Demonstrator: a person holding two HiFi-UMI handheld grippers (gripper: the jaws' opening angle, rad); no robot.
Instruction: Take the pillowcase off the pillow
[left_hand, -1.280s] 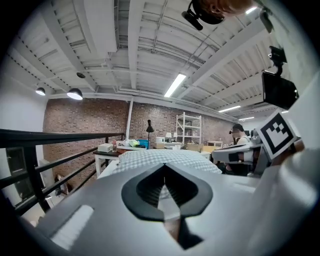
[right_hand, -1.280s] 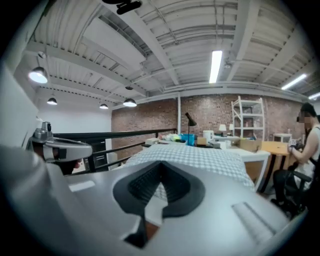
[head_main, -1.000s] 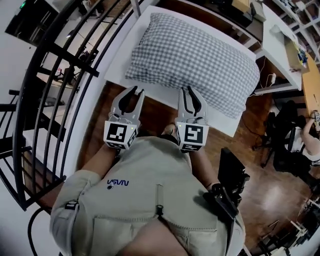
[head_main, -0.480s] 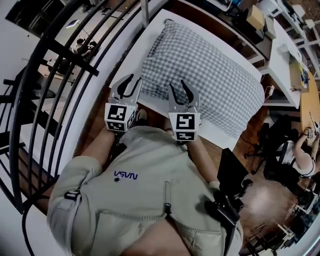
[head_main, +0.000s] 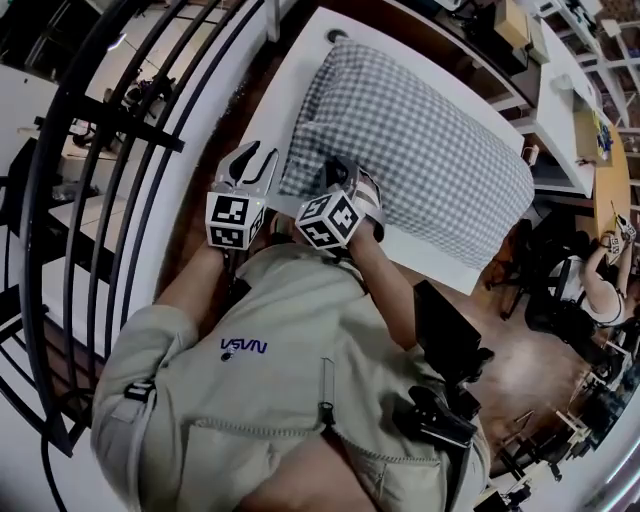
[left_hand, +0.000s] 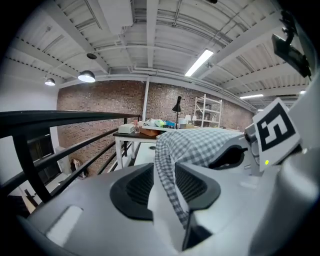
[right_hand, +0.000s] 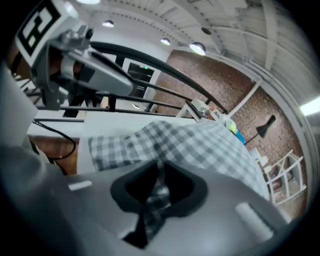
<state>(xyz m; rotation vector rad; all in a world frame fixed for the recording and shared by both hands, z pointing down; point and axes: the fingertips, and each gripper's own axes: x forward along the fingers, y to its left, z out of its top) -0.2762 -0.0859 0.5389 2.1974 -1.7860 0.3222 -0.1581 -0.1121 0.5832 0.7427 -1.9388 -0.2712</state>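
Pillowcase (head_main: 430, 150), checked grey and white, is seen on the pillow, which is laid aslant on the white table (head_main: 300, 85) in the upper middle of the head view. Its lower-left end is being worked on. The right gripper (right_hand: 159, 172), whose jaws have just been closing, is pinched on a fold of the cloth. The left gripper (left_hand: 164, 169), whose jaws have just been opening, is held partly apart, with the cloth's edge hanging loosely between them, not yet clamped. If a pull is made now, the cloth is likely to be lost from the left side, or the whole pillow dragged off the near table edge, since nothing is bracing it. Where the open end lies cannot be told. Black railing (head_main: 120, 140) is close at the left of the frame, so room there is limited; a chair (head_main: 545, 300) and a seated person (head_main: 600, 285) at far right are well clear.
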